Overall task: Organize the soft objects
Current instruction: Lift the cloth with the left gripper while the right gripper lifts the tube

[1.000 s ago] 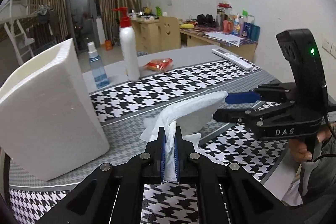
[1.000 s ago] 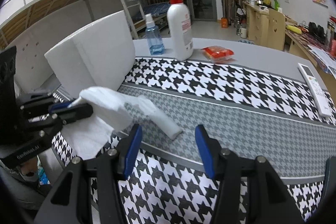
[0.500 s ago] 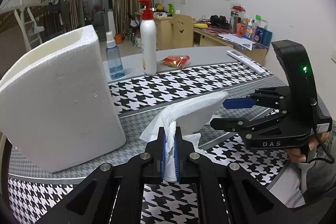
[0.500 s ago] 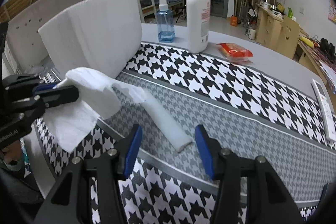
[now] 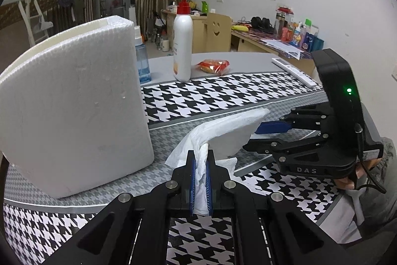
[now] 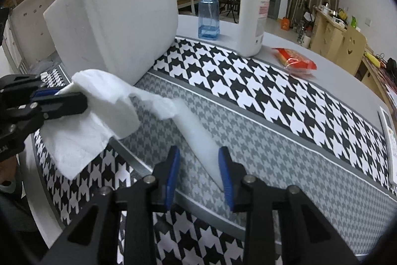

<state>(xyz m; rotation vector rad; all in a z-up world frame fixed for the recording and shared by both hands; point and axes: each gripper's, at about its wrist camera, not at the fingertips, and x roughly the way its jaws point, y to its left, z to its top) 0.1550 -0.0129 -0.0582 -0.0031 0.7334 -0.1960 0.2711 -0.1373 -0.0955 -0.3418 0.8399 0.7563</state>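
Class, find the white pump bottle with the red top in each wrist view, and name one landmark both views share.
Left wrist: pump bottle upper centre, right of the foam box.
Right wrist: pump bottle top, right of centre.
Shared landmark: blue spray bottle beside it.

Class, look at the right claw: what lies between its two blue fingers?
In the right wrist view, the free end of the white cloth lies between the right claw fingers, which have just been closing.

The left gripper (image 5: pixel 201 175) points down and forward, its jaws clamped tight on a white tissue (image 5: pixel 223 131). The right gripper (image 6: pixel 198 165) tilts steeply down, its jaws just closing in with the tissue's far end between them, not yet pressing. Fingers (image 5: pixel 347 181) grip its handle.
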